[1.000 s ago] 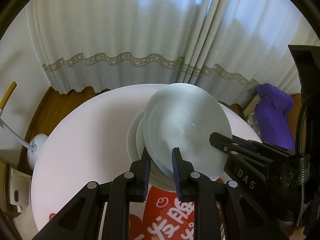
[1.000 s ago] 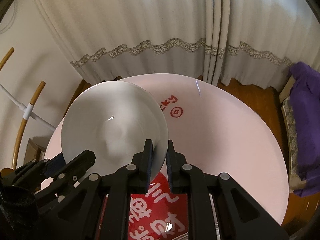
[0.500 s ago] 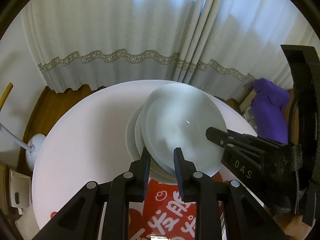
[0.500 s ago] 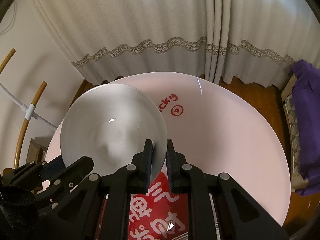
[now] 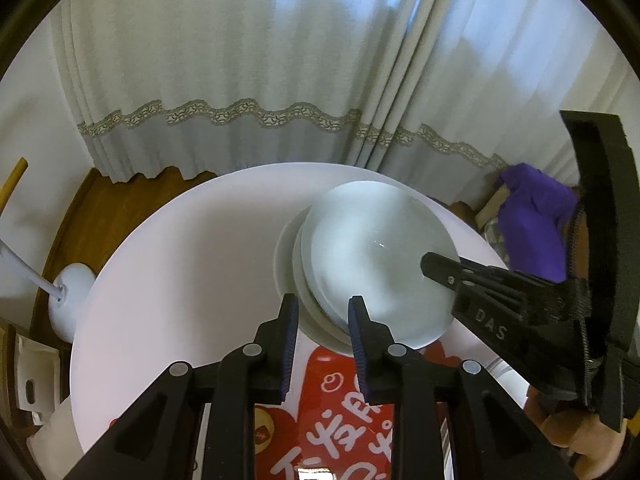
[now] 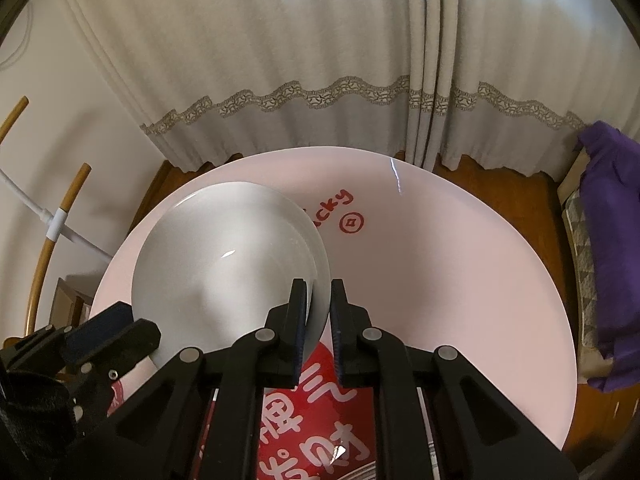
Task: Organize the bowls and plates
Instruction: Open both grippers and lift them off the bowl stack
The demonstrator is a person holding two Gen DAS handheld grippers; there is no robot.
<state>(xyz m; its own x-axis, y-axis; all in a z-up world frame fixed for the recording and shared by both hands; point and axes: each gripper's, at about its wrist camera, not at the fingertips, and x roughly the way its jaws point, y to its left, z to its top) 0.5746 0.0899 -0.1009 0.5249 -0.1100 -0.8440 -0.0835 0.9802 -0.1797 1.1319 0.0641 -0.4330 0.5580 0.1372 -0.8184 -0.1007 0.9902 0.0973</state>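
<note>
A white plate point(image 5: 372, 256) lies tilted on top of a stack of white plates point(image 5: 286, 264) on the round white table point(image 5: 180, 264). My right gripper point(image 6: 318, 304) is shut on the top plate's point(image 6: 228, 256) right rim; it shows from the side in the left wrist view point(image 5: 436, 264). My left gripper point(image 5: 322, 312) is open, its jaws either side of the stack's near edge without gripping. It shows at the lower left of the right wrist view point(image 6: 120, 328).
A red printed sheet point(image 5: 336, 412) lies on the table below the stack. Grey curtains point(image 5: 280, 80) hang behind the table. A purple cloth point(image 5: 532, 220) lies at the right, a white lamp base point(image 5: 70, 292) on the wooden floor at the left.
My left gripper's jaws have opened wider and drawn back from the plate's rim. The top plate, held by my right gripper, has sunk lower onto the stack.
</note>
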